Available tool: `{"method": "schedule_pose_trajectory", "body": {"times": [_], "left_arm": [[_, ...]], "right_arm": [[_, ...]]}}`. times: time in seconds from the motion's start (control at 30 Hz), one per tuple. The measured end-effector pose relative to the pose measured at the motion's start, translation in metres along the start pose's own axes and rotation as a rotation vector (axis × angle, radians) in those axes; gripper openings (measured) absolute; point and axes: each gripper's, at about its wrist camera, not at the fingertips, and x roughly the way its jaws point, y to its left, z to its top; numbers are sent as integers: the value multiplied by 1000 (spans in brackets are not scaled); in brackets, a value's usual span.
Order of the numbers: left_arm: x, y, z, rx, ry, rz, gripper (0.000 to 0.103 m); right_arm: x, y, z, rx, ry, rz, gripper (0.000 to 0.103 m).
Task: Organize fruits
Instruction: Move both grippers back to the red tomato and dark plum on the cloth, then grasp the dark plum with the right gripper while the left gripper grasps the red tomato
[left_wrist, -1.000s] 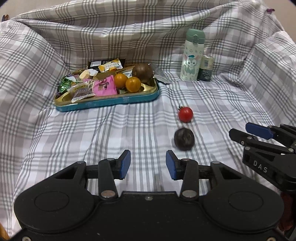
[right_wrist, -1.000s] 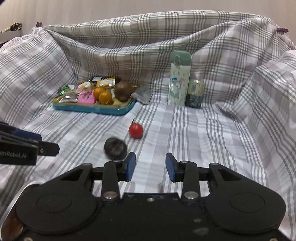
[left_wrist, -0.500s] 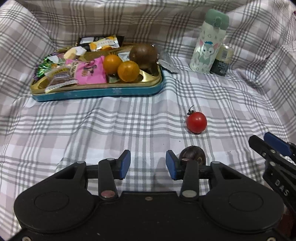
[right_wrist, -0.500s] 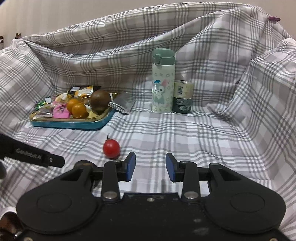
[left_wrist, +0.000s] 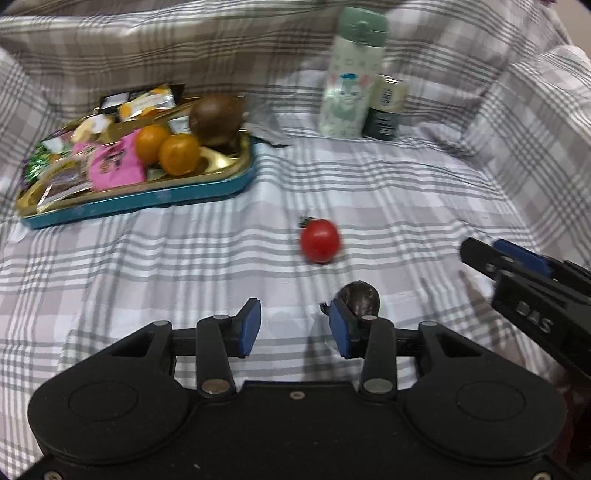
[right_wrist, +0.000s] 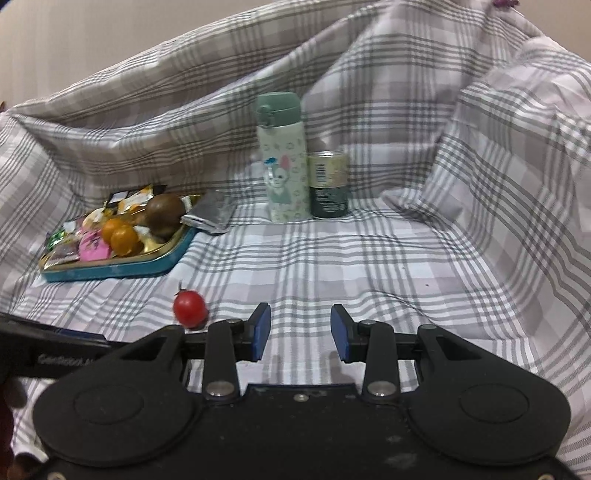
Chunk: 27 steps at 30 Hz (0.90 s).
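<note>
A grey-and-white plaid cloth (left_wrist: 388, 192) covers the whole surface and rises in folds behind and at both sides; on it, toward the left, sits a shallow rectangular tin tray with a teal wall and gold inside (left_wrist: 155, 201), filled with wrapped snacks, among them a pink packet (left_wrist: 112, 164); in the tray's right part lie a large round brown fruit (left_wrist: 216, 118) and two small orange fruits (left_wrist: 168, 149), which touch each other; a silver foil packet (right_wrist: 212, 214) lies on the cloth just beside the tray's far right corner; at the back stands an upright pale-green flask with a cartoon print and a green cap (left_wrist: 351, 74), and just beside it on the right a short dark can with a pale label (left_wrist: 386, 107).

The left gripper (left_wrist: 293, 326) hovers low over the cloth, its blue-padded jaws spread apart with nothing between them; the right gripper (right_wrist: 300, 334) is likewise released and bare, and shows in the left wrist view as a black body at the right edge.

On the open cloth, well apart from the tray, a small red cherry tomato with a dark stem (left_wrist: 319, 240) rests near the middle; nearer the camera, a small dark, wrinkled round fruit (left_wrist: 360, 297) lies just beyond the left gripper's right finger (left_wrist: 338, 328), outside the gap, partly hidden by it; whether it touches the pad I cannot tell.
</note>
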Motion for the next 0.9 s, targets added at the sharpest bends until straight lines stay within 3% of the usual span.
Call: {"method": "schedule_pose_trajectory", "body": {"times": [0.3, 0.5, 0.9], "left_arm": [[-3, -14, -8, 76, -5, 3, 49], [1, 1, 1, 34, -10, 38, 49], [24, -1, 27, 46, -48, 11, 49]], "right_arm": [[-1, -7, 0, 32, 0, -6, 37], [-1, 1, -1, -5, 15, 36, 37], [1, 9, -6, -69, 65, 99, 38]]}}
